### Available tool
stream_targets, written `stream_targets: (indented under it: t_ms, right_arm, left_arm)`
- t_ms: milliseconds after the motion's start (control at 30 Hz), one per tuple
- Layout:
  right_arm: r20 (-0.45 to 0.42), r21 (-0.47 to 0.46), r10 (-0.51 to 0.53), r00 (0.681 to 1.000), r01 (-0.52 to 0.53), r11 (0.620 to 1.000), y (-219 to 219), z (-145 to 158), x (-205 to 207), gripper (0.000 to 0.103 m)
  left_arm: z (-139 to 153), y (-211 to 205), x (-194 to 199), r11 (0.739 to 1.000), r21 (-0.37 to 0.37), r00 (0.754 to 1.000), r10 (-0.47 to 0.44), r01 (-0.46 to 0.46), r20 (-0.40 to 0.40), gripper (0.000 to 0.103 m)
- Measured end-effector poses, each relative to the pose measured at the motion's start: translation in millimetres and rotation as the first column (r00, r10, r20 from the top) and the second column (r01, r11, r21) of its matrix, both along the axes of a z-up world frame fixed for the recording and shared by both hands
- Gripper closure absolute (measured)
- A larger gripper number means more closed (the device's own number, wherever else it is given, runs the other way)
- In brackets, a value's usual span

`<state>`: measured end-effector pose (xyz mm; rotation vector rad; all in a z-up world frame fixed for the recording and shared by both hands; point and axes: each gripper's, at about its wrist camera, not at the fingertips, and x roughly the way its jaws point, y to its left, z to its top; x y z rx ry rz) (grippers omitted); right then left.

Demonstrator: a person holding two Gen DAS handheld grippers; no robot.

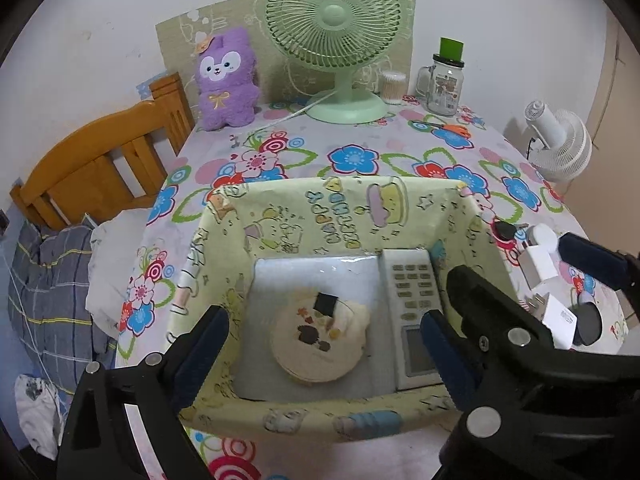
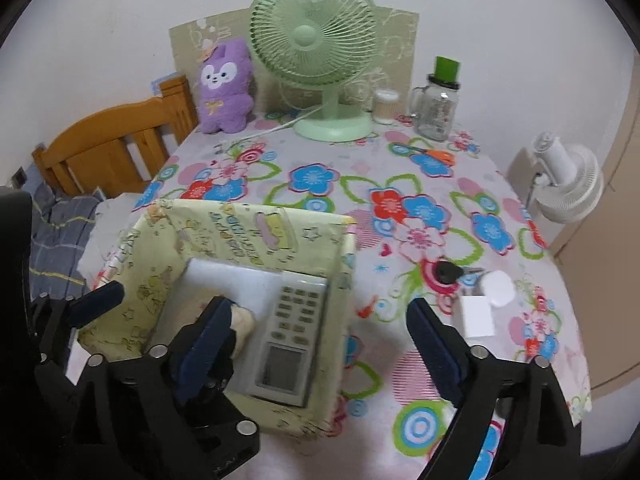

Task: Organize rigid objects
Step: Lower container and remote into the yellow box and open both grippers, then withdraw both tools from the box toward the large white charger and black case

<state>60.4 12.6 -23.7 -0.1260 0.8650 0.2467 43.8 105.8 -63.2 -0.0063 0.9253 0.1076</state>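
Two items already lie in the yellow box (image 1: 320,204): a remote control (image 2: 290,332) along its right side and a round cream case (image 1: 320,342) beside it. Both grippers, left gripper (image 1: 324,344) and right gripper (image 2: 316,344), hover with jaws spread wide, holding nothing. A white charger (image 2: 476,318), a white cap (image 2: 498,288) and what looks like a black key (image 2: 448,272) wait on the floral tablecloth (image 2: 320,208), just right of the box. Reaching there, the right gripper could clip the soft box wall and shove it. Scissors (image 2: 436,155), a glass jar (image 2: 436,114) and a green fan (image 2: 316,52) stand well behind.
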Motion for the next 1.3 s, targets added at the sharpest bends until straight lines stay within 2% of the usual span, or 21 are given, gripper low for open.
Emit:
stream_targets:
  t_ms: [233, 533, 600, 933, 1300]
  right_arm:
    - [0.057, -0.042, -0.032, 0.998, 0.034, 0.999, -23, 6, -12, 0.004]
    - [-0.030, 0.034, -0.048, 0.998, 0.049, 0.998, -58, 1, -13, 0.004]
    - [-0.024, 0.051, -0.060, 0.998, 0.061, 0.997, -67, 2, -14, 0.004]
    - [-0.015, 0.070, -0.106, 0.994, 0.106, 0.992, -105, 8, -16, 0.004]
    - [-0.004, 0.058, -0.150, 0.989, 0.150, 0.987, -139, 11, -15, 0.004]
  left_arm:
    - [3, -22, -10, 1.000, 0.012, 0.999, 0.000, 0.000, 0.032, 0.005]
    - [8, -50, -14, 1.000, 0.000, 0.999, -0.027, 0.027, 0.045, 0.005]
    - [10, -57, -15, 1.000, 0.014, 0.998, -0.014, 0.014, 0.059, 0.006]
    - [15, -94, -12, 0.998, 0.002, 0.996, -0.066, 0.066, 0.067, 0.006]
    - [16, -125, -6, 0.994, -0.011, 0.992, -0.108, 0.109, 0.064, 0.006]
